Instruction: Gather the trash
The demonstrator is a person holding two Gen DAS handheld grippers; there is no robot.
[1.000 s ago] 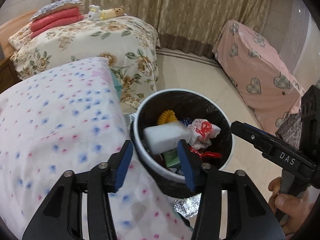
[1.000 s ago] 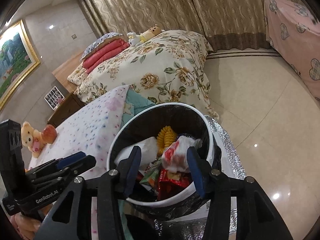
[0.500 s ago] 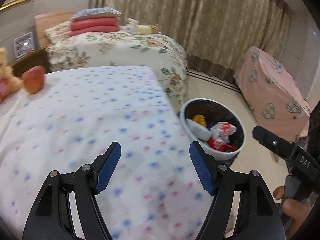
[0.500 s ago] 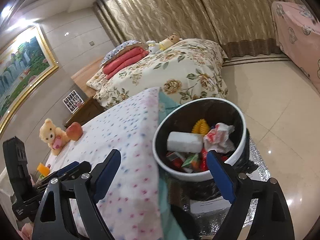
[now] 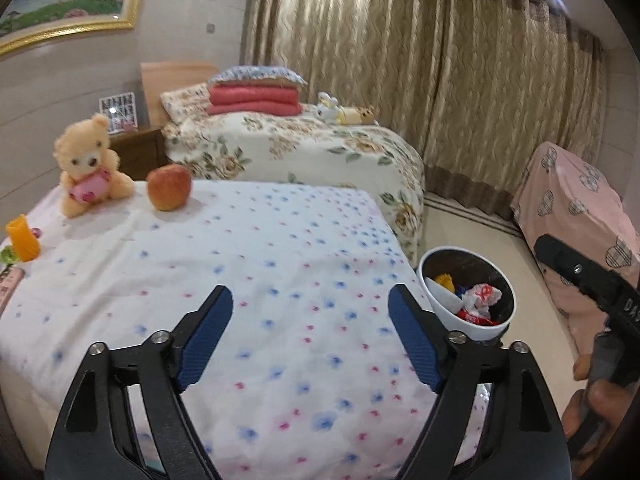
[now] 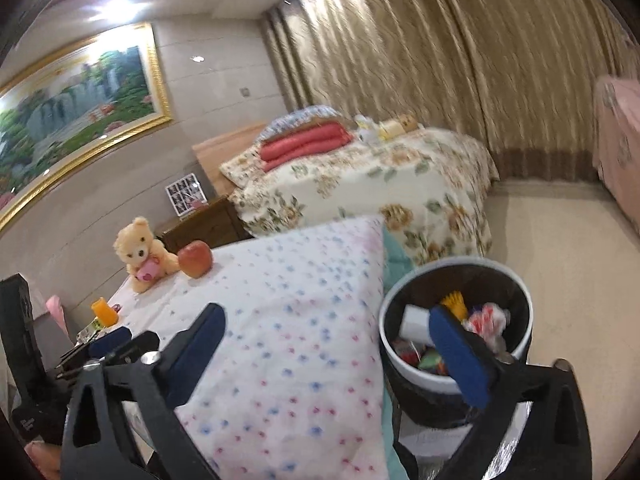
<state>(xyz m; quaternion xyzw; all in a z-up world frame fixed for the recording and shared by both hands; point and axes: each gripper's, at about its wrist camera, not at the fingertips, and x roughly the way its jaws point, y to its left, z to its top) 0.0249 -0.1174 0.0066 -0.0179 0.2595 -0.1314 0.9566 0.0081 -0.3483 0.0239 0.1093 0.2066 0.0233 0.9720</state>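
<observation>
A white trash bin (image 5: 440,310) with a black liner stands on the floor at the table's right corner. It holds a red-and-white wrapper (image 5: 482,295), a yellow piece (image 5: 445,281) and a white block. My left gripper (image 5: 310,300) hovers over the spotted tablecloth (image 5: 280,248), its jaws opening with nothing between them. My right gripper (image 6: 326,316) hangs over the cloth's corner beside the bin (image 6: 516,282). Its jaws are also opening and empty, and its right finger overlaps the bin's contents in that view.
At the table's far left are a teddy bear (image 5: 90,168), an apple (image 5: 169,187) and an orange cup (image 5: 24,238). A floral bed (image 5: 312,148) lies behind, and pink-covered furniture (image 5: 576,208) stands at the right. A hand (image 5: 592,404) holds the other gripper's handle.
Both grippers pulled back from over the bin, rose and swung left toward the table. Their jaws widened. The bin shrank toward the right of both views, and the teddy, apple and cup came into sight.
</observation>
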